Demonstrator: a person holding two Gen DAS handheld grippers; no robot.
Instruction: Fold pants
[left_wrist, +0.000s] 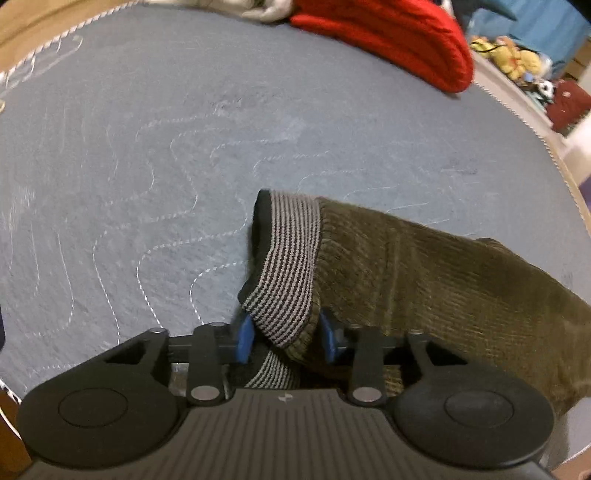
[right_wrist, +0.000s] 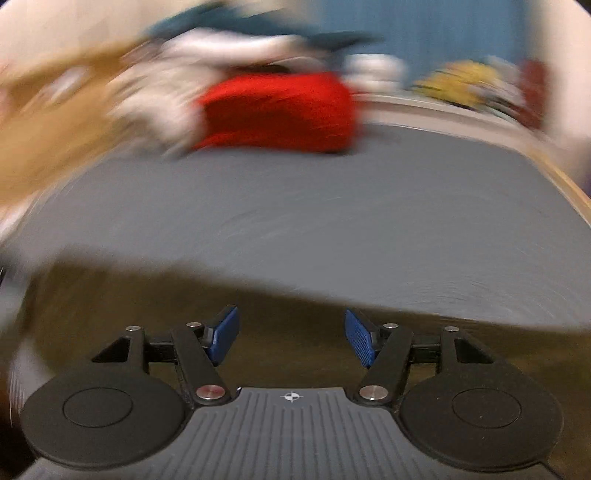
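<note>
Grey-blue quilted bed cover (left_wrist: 184, 155) fills both views. Left gripper (left_wrist: 286, 338) has its blue fingers (left_wrist: 244, 339) clamped on the striped waistband (left_wrist: 288, 266) of the olive corduroy pants (left_wrist: 443, 280) near the bed's near edge. Right gripper (right_wrist: 291, 338), fingers apart and empty, hovers over the pants. A red knit garment (left_wrist: 399, 40) lies at the far edge.
</note>
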